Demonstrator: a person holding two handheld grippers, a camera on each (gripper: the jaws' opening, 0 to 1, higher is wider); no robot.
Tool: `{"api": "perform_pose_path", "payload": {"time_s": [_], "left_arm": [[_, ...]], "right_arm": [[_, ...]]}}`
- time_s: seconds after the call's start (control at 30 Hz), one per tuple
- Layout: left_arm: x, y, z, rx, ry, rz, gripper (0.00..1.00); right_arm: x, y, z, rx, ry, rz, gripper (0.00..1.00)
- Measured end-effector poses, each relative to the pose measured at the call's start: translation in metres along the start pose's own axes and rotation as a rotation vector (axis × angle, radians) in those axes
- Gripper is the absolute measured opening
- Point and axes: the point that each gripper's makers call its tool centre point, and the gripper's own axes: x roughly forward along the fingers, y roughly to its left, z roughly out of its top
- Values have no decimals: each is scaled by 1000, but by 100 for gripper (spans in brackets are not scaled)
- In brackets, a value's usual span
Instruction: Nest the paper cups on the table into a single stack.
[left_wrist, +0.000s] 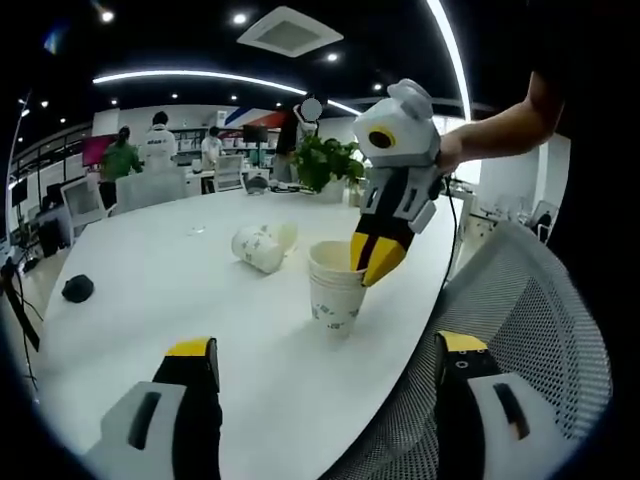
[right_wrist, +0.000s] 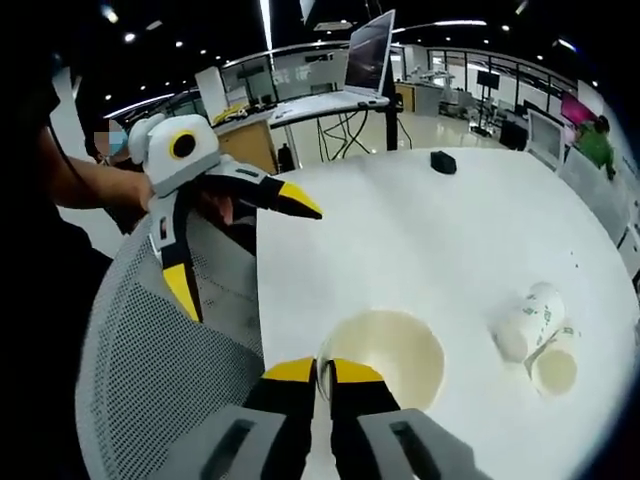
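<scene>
Right gripper (left_wrist: 378, 262) is pinching the upright cup stack's (left_wrist: 334, 290) rim; left gripper (right_wrist: 240, 235) is hanging wide open, empty. Yanking could be toppling it toward the lying cups (left_wrist: 262, 244).

Two lying cups (left_wrist: 262, 245), one stack (left_wrist: 335, 288)

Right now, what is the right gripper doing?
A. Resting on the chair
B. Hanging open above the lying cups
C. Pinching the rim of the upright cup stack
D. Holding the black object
C: the right gripper has its tongs closed on the rim of the upright cup stack, as its own view shows too.
</scene>
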Motion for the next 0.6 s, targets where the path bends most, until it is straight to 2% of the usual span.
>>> {"api": "perform_pose_path", "payload": {"time_s": [0.27,0.6], "left_arm": [[0,-2,0,3,1,-7,89],[0,-2,1,6,-1,-11,89]], "right_arm": [[-8,2,4,-18,-16,-8,9],[-35,-6,14,-26,-71,-54,10]]}}
